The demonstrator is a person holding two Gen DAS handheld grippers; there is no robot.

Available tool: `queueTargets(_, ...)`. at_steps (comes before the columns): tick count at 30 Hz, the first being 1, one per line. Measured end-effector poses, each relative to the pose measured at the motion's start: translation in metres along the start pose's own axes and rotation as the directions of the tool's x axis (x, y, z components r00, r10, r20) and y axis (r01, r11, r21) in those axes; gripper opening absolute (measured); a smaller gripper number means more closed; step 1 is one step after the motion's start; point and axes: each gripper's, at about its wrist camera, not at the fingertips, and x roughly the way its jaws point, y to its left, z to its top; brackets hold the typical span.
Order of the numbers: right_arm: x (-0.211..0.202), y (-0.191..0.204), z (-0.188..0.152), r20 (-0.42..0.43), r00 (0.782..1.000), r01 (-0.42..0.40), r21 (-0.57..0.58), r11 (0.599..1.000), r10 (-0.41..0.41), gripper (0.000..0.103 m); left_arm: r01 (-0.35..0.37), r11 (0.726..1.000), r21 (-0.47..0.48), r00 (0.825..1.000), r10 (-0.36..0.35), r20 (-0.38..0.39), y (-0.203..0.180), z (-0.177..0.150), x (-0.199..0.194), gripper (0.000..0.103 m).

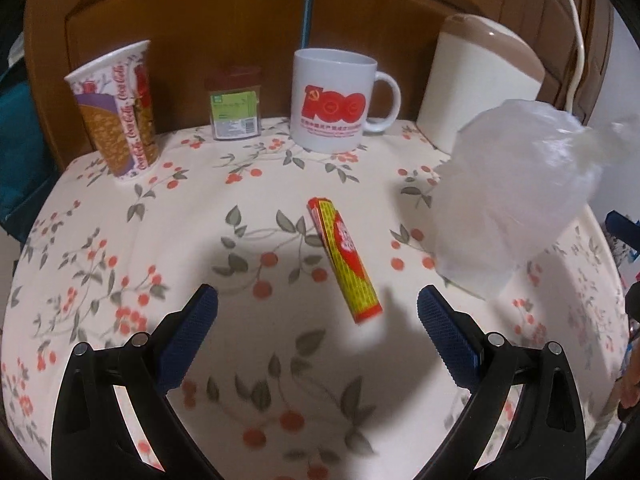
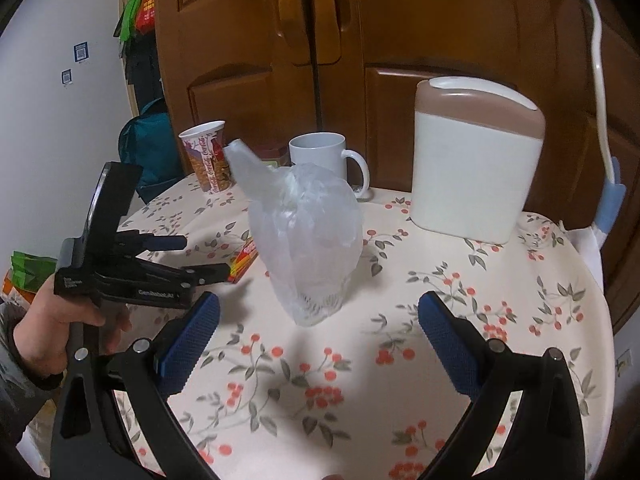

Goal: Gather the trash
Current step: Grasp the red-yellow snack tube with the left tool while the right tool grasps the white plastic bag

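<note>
A crumpled plastic bag [image 2: 308, 240] stands on the floral tablecloth [image 2: 460, 320] between two gaping grippers. The left gripper [image 2: 200, 258] points at a red-and-yellow packet [image 2: 243, 261].

**Two wrist fisheyes over one floral table**

The left wrist view looks down and forward, close over the floral tablecloth [image 1: 120, 240], toward the wooden cabinet [image 1: 240, 20]. The right wrist view sits farther back and to the right, facing the same cabinet. Both share the white mug [image 1: 332, 100], plastic bag [image 2: 308, 240], paper cup [image 1: 116, 108] and cream bin [image 2: 476, 160].
</note>
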Motion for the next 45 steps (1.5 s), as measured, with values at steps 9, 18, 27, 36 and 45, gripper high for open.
queueTargets(9, 0.031, 0.003, 0.015, -0.019, 1.000, -0.004, -0.010, 1.000, 0.004, 0.098, -0.002, 1.000, 0.000, 0.999, 0.002, -0.040, -0.001, 0.016, 0.029, 0.086)
queueTargets(18, 0.051, 0.003, 0.021, -0.038, 0.999, -0.004, 0.001, 1.000, 0.004, 0.098, -0.052, 0.998, 0.045, 0.996, 0.055, -0.077, 0.000, 0.023, 0.038, 0.037)
queueTargets(27, 0.071, 0.005, 0.027, -0.063, 0.998, -0.001, 0.004, 1.000, 0.002, 0.098, 0.011, 1.000, -0.017, 0.996, -0.013, -0.086, 0.016, 0.021, 0.035, 0.014)
queueTargets(36, 0.096, 0.006, 0.033, -0.087, 0.996, -0.005, 0.024, 1.000, 0.007, 0.098, 0.077, 0.995, -0.068, 0.996, -0.080, -0.044, 0.027, 0.003, -0.001, 0.014)
queueTargets(45, 0.095, 0.004, 0.034, -0.086, 0.996, -0.011, 0.052, 0.999, 0.016, 0.069, 0.096, 0.994, -0.052, 0.995, -0.094, 0.041, 0.028, -0.021, -0.070, 0.014)
